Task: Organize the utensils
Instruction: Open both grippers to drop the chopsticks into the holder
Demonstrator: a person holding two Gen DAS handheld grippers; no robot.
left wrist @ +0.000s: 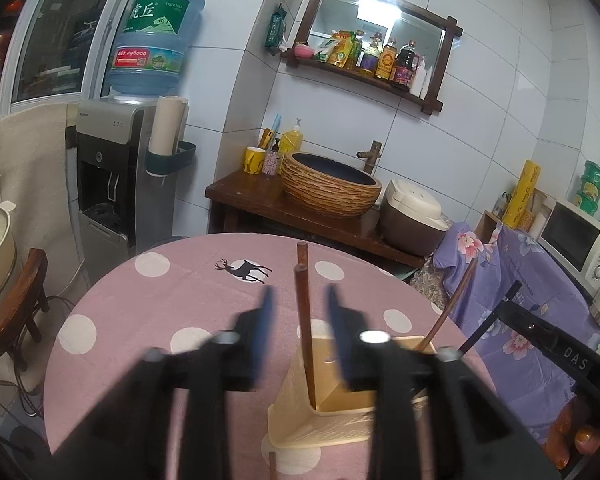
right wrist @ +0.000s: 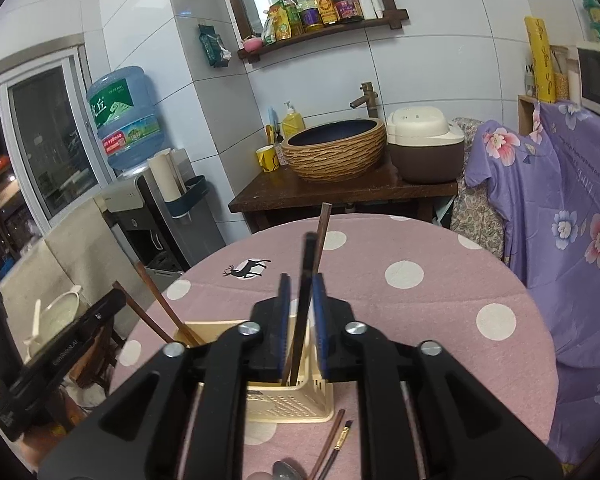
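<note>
Your tabletop (right wrist: 440, 304) is covered in dusty pink cloth with large white dots and one black deer silhouette (right wrist: 247, 269). On it stands a pale cream utensil holder (right wrist: 288, 406) with a perforated pattern, holding reddish-brown chopsticks (left wrist: 305, 332) and a near-black one (right wrist: 303, 300). Your grippers are black with blue pads (right wrist: 320, 320). Behind them you have a brown ribbed basin (right wrist: 334, 148) with a dark blue inside, white wall tiles, and lilac cloth (right wrist: 572, 208) with pink flowers.

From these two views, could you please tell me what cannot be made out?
- Holder compartments: hidden by the gripper bodies in both views.
- Spoon: right wrist view, cut off by the bottom edge.
- Left hand-held gripper fingers: motion-blurred, so any contact with the brown chopsticks is unclear.
</note>
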